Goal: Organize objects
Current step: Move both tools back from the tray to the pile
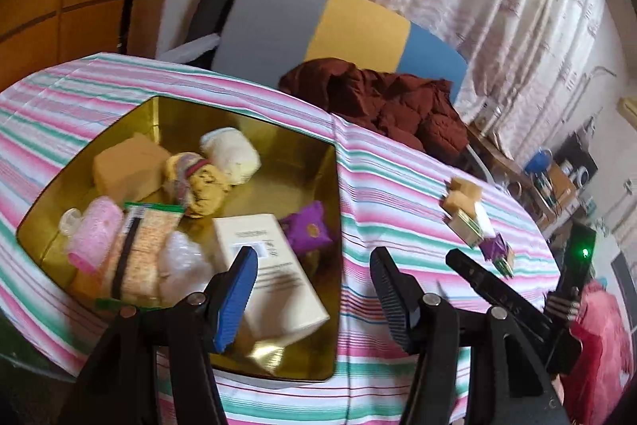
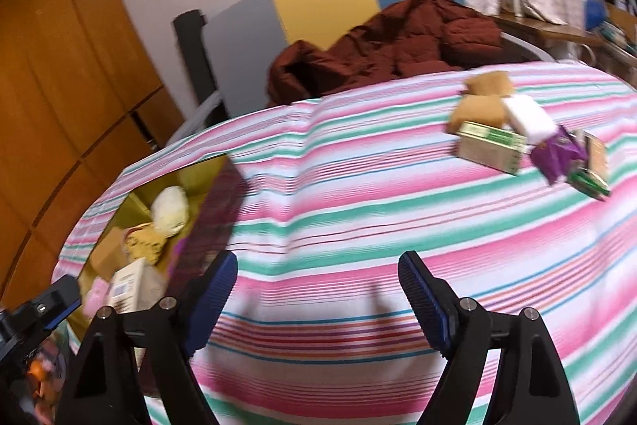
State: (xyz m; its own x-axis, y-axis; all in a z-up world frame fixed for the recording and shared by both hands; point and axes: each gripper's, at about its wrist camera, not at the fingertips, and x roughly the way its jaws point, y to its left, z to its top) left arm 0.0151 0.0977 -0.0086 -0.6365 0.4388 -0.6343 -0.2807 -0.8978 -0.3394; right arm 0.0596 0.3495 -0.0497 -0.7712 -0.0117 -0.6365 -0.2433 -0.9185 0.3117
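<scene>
A gold tin [image 1: 290,182] sits on the striped tablecloth [image 1: 398,194]. It holds a brown box [image 1: 127,166], a cream roll [image 1: 233,154], a white box [image 1: 270,265], a purple pouch [image 1: 308,230] and several other items. My left gripper [image 1: 312,265] hovers open over the tin's right wall with nothing gripped. My right gripper [image 2: 318,265] stands open and empty above bare cloth; the tin [image 2: 203,178] lies to its left. Far right lies a loose pile: brown boxes [image 2: 481,106], a white box [image 2: 529,116], a green box [image 2: 489,146] and a purple pouch [image 2: 557,154].
A dark red jacket [image 2: 390,42] is heaped on a grey, yellow and blue chair [image 1: 358,30] behind the table. A wooden wardrobe [image 2: 59,86] stands left, curtains behind. A cluttered shelf [image 1: 549,170] is at the right. The left gripper [image 2: 40,309] shows bottom left.
</scene>
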